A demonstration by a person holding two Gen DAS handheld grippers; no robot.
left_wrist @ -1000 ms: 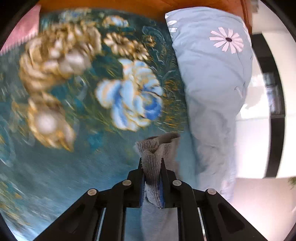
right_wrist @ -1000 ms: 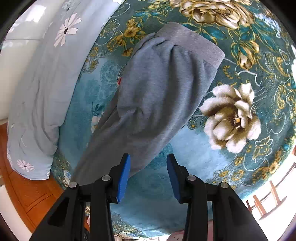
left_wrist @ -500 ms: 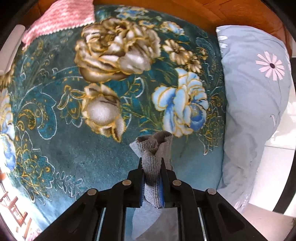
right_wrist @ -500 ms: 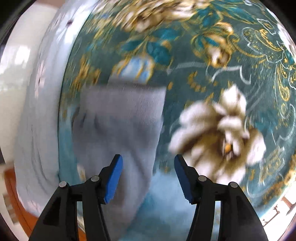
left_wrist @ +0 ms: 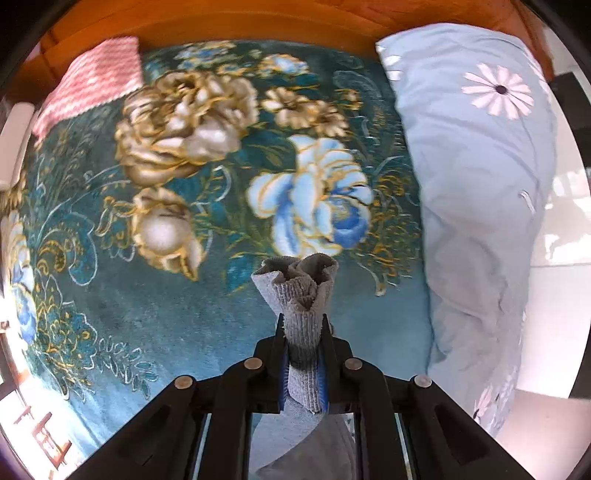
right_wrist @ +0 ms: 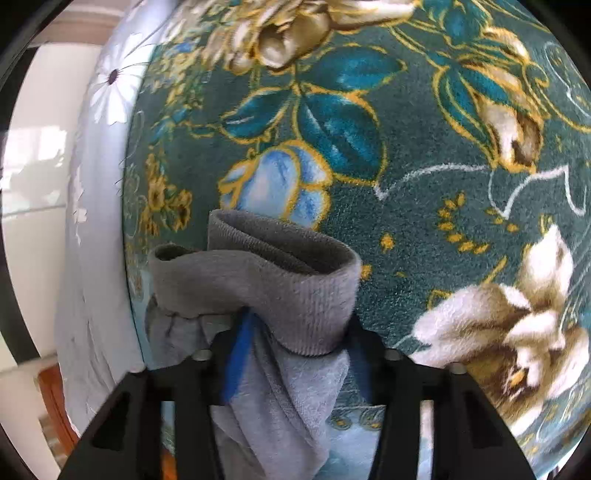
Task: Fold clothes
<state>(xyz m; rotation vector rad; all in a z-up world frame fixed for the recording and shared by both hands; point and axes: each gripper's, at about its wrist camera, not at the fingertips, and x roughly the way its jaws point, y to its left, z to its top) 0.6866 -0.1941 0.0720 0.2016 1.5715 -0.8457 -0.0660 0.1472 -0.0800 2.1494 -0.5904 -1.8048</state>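
Observation:
A grey knit garment with a ribbed band (left_wrist: 299,295) is pinched in my left gripper (left_wrist: 303,332), which is shut on it; the bunched band sticks up past the fingertips and the rest hangs below. In the right wrist view, the same grey garment's ribbed waistband (right_wrist: 280,291) is clamped between the blue pads of my right gripper (right_wrist: 295,332), shut on it, with fabric draping over the jaws. Both hold the garment above a teal floral blanket (left_wrist: 166,314).
A light blue duvet with daisy prints (left_wrist: 480,184) lies along the bed's right side in the left view and at the left edge (right_wrist: 99,221) in the right view. A pink knitted cloth (left_wrist: 92,77) sits at the far corner by the wooden bed frame (left_wrist: 258,22).
My right gripper, open above the spread grey garment a second ago, has closed on its ribbed waistband and lifted it. The left gripper kept its hold while its view swung across the blanket.

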